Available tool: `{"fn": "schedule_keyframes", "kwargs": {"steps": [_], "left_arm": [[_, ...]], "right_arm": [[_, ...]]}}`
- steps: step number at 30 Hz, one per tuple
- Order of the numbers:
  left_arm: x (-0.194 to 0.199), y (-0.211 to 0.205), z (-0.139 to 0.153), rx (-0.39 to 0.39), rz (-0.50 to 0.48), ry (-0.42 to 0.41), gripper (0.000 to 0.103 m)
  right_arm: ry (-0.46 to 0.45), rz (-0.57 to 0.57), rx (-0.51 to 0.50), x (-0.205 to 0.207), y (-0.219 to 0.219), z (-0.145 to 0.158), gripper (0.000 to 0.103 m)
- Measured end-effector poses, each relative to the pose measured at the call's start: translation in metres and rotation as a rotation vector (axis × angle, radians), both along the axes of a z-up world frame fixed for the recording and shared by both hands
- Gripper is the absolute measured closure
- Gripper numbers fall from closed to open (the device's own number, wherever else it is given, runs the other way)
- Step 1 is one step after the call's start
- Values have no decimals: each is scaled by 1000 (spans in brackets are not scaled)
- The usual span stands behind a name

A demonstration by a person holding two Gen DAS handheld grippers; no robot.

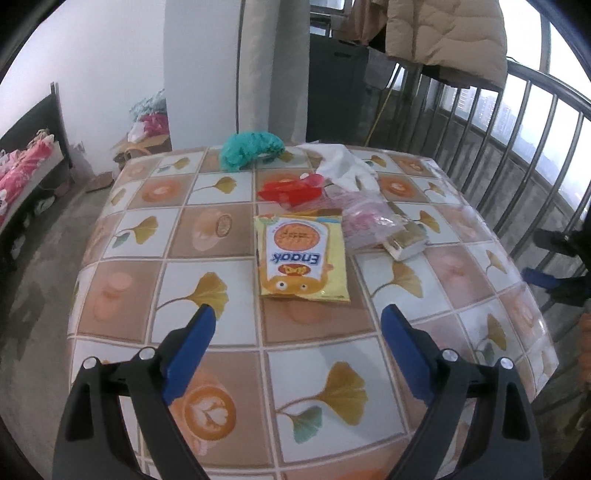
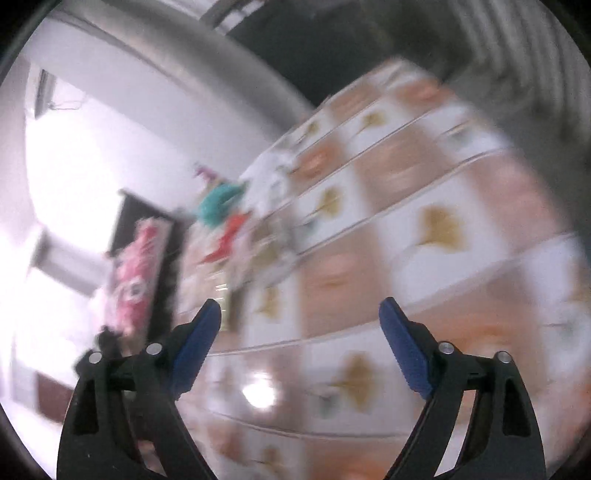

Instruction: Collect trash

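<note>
In the left wrist view my left gripper (image 1: 298,314) is open and empty, above the table's near part. Just beyond it lies a yellow Enaak snack packet (image 1: 301,258). Behind that are a red wrapper (image 1: 291,190), a clear pink plastic bag (image 1: 365,218) over a small box (image 1: 406,245), a white plastic bag (image 1: 345,166) and a teal crumpled bag (image 1: 251,147). My right gripper (image 2: 300,308) is open and empty; its view is tilted and blurred. The teal bag (image 2: 218,205) and red wrapper (image 2: 229,236) show as smears there. The right gripper also shows at the left view's right edge (image 1: 554,273).
The table (image 1: 207,236) carries a tiled ginkgo-leaf cloth. A metal railing (image 1: 517,140) runs along the right side. A coat (image 1: 443,33) hangs over it at the back. A cardboard box with clutter (image 1: 144,140) and a bed (image 1: 26,166) stand to the left.
</note>
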State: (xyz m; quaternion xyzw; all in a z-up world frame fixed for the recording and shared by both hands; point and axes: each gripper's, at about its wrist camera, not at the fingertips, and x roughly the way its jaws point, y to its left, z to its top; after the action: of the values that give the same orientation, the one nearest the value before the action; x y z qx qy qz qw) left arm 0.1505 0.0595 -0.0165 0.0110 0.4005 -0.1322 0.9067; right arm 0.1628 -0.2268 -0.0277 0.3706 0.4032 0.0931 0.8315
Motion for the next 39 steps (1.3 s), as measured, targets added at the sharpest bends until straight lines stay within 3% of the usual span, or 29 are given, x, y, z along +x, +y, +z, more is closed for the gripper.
{"fn": "schedule_keyframes", "kwargs": {"steps": [4,8,14,19,24,25,28,32,39], "left_arm": [[14,-2,-2,-20,-18,8,14],[31,-7,-8,-23,-28,34,14],[57,-18,-25,0,-28,77,14],[73,-20,-36,17,-6,91,14],[81,-20,-42,20,-3,97,14],[82,-20,-42,19,-4,100,14],[81,-21,-45,15,-11,107,14],[80,-20,-48,5,-25,121,24],[66,-20,-51,-11,-63,127,33]], "right_arm": [[17,56,79,35,30,3,31],[14,89,59,67,48,10,37],[34,145,-67,115,72,13,41],[46,185,-301,150,96,9,40],[65,268,-448,168,113,-3,38],[56,288,-468,167,117,-2,40],[41,343,-498,159,125,1,60],[46,367,-533,147,128,-1,82],[50,380,-490,125,128,-5,96]]}}
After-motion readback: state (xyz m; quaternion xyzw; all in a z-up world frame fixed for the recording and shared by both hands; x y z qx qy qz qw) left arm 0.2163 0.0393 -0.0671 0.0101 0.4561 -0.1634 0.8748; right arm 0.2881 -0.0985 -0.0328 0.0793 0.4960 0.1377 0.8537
